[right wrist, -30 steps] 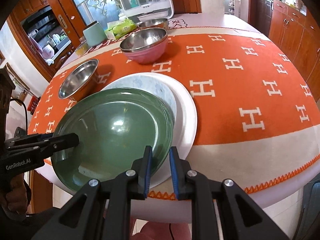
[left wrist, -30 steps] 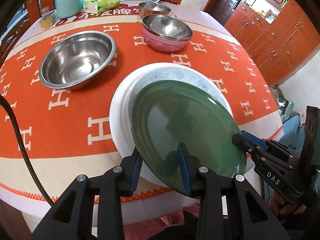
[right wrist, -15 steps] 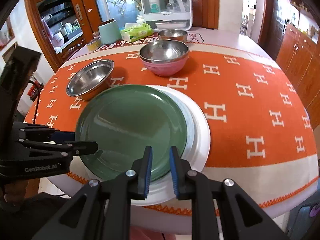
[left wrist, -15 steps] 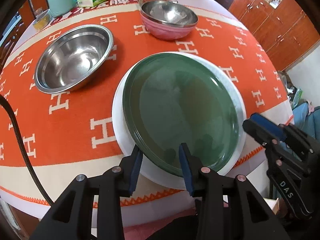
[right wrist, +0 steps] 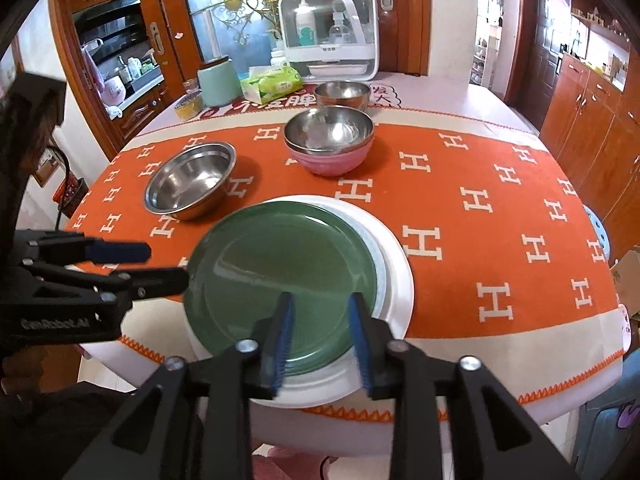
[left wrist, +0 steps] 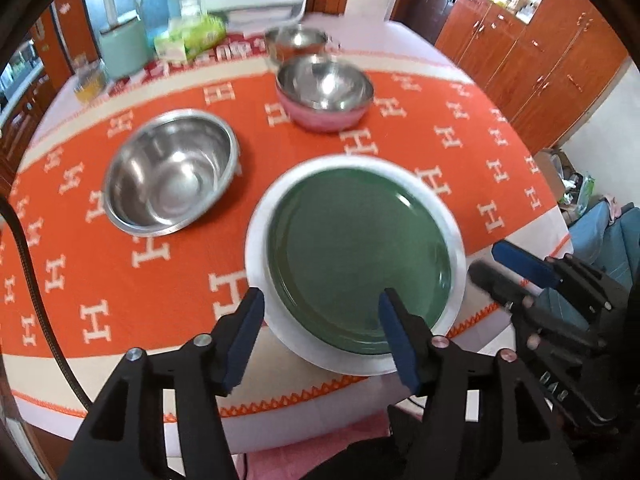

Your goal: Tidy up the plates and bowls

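The round dark green plate [right wrist: 280, 276] lay on top of a stack, over a pale plate and the wide white plate [right wrist: 394, 292], near the front edge of the orange tablecloth with white H letters [right wrist: 480, 208]. The left gripper [left wrist: 320, 320] and the right gripper [right wrist: 320, 328] hung above its near rim, jaws opening, with nothing pressed between them. Behind the stack stood a single steel bowl [left wrist: 172, 176] and a steel bowl nested in a pink bowl [right wrist: 332, 156].

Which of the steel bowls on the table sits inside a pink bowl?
The middle steel bowl, nested in the pink bowl. The left steel bowl and the far steel bowl stand alone.
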